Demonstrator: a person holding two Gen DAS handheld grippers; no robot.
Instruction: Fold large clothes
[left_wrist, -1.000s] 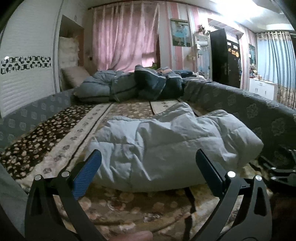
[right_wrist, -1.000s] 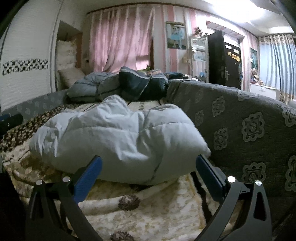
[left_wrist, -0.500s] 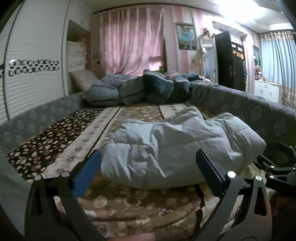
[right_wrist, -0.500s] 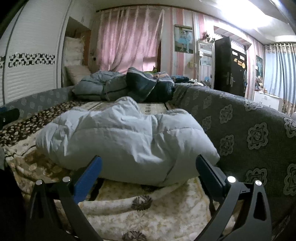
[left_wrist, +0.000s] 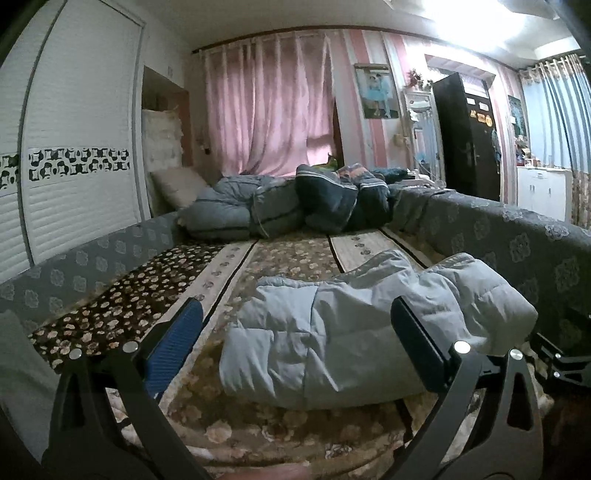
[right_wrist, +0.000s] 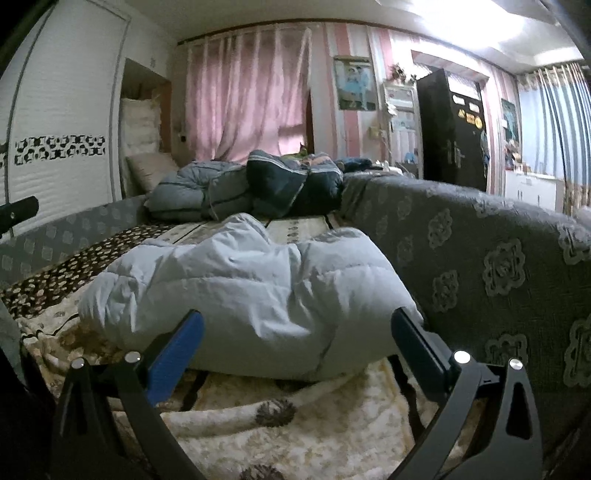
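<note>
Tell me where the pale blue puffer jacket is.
The pale blue puffer jacket lies bundled on the floral blanket, against the grey sofa back, just beyond both open grippers.

Pale blue puffer jacket, brown floral bedspread, grey sofa back w/ flower motif, pink curtains, black door.

room dim, bluish cast | ceiling light blown out to white glare, upper right of the pink curtain (backlit, glowing) | foreground below curtain shadowed, soft | fisheye bends edges, dark corners | slight overall blur
</note>
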